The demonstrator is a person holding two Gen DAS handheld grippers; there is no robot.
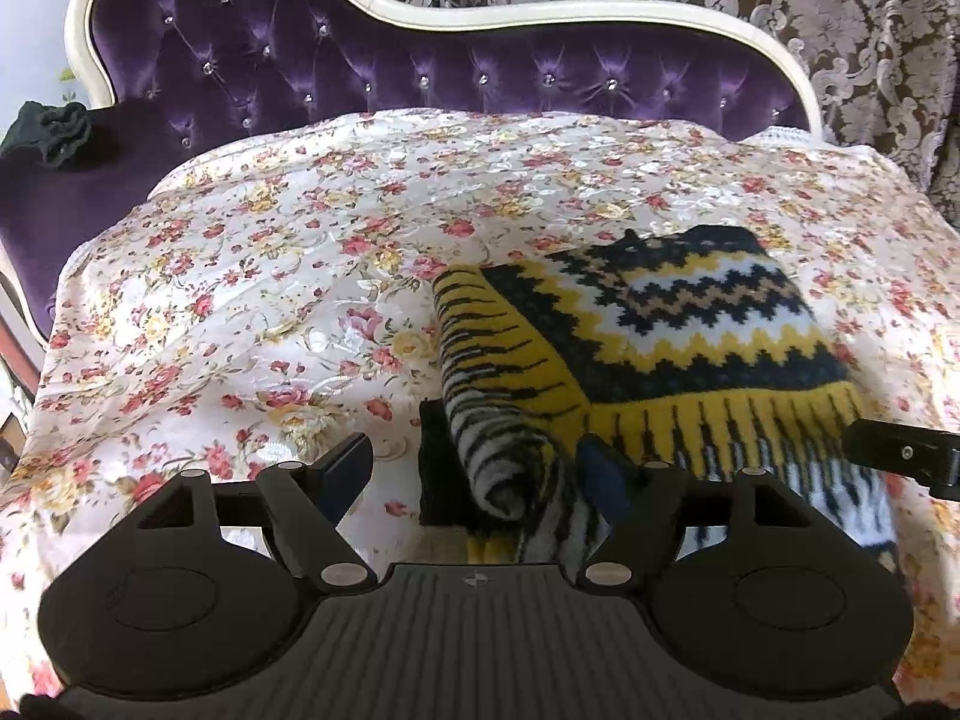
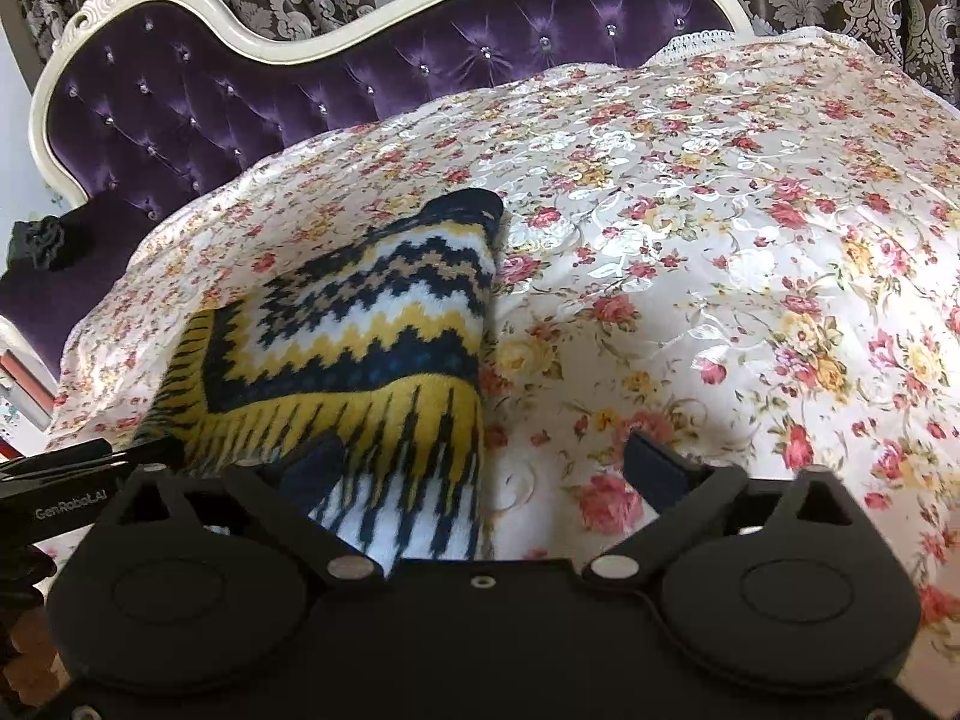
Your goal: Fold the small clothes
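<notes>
A small knitted sweater (image 1: 648, 324) in yellow, navy and white zigzag lies folded on the floral bedspread (image 1: 270, 276). My left gripper (image 1: 480, 468) is open, its jaws wide apart around the sweater's rolled near-left edge. In the right wrist view the sweater (image 2: 372, 324) lies left of centre. My right gripper (image 2: 480, 462) is open; its left finger (image 2: 312, 468) rests over the sweater's near hem, its right finger (image 2: 654, 468) over bare bedspread. The right gripper's tip (image 1: 900, 456) shows at the right edge of the left wrist view.
A purple tufted headboard (image 1: 360, 72) with a cream frame runs along the far side. A black fabric item (image 1: 54, 132) lies on the purple cushion at far left. Patterned curtains (image 1: 840, 12) hang behind. The bedspread (image 2: 720, 240) spreads to the right.
</notes>
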